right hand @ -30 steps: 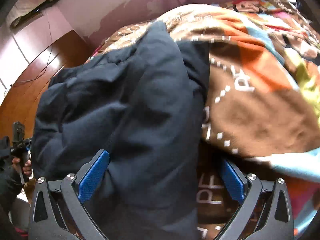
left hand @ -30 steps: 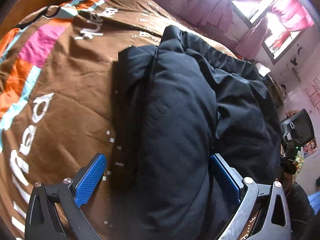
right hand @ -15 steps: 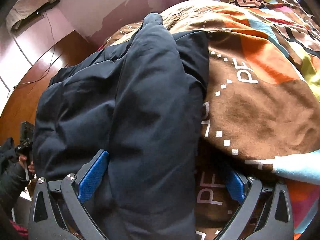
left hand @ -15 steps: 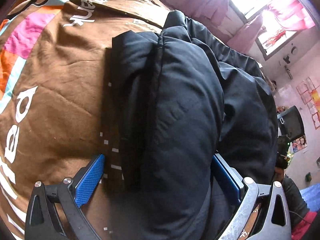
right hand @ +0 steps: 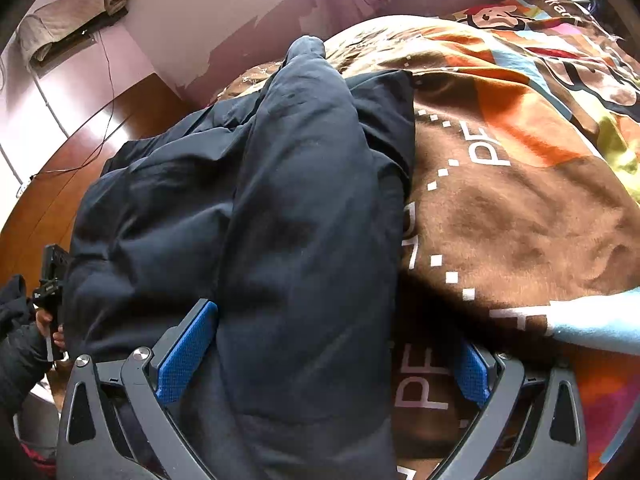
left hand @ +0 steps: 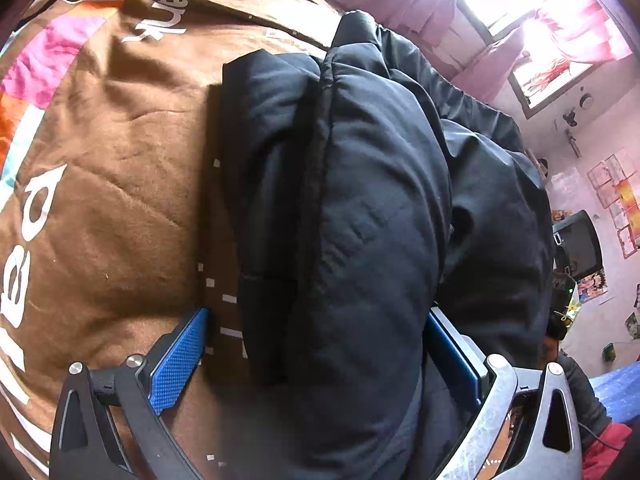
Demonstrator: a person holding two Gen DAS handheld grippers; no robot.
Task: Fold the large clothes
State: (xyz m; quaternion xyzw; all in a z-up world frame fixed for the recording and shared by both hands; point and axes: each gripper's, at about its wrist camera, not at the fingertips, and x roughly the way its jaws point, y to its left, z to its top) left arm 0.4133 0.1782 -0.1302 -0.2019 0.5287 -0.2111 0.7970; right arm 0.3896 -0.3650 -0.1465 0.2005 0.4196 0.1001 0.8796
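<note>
Brown printed blanket [left hand: 120, 184] under a half-folded black puffer jacket [left hand: 360, 208]; left gripper [left hand: 320, 354] and right gripper [right hand: 320, 350] gape wide around its raised fold, gripping nothing, so more folds look needed.

The left gripper [left hand: 320, 354] sits at the bottom of its frame, jaws spread wide, blue pads [left hand: 178, 360] at lower left and lower right. The right gripper [right hand: 324, 354] likewise fills its frame's bottom edge, jaws spread wide, blue pads [right hand: 186, 350] far apart.
</note>
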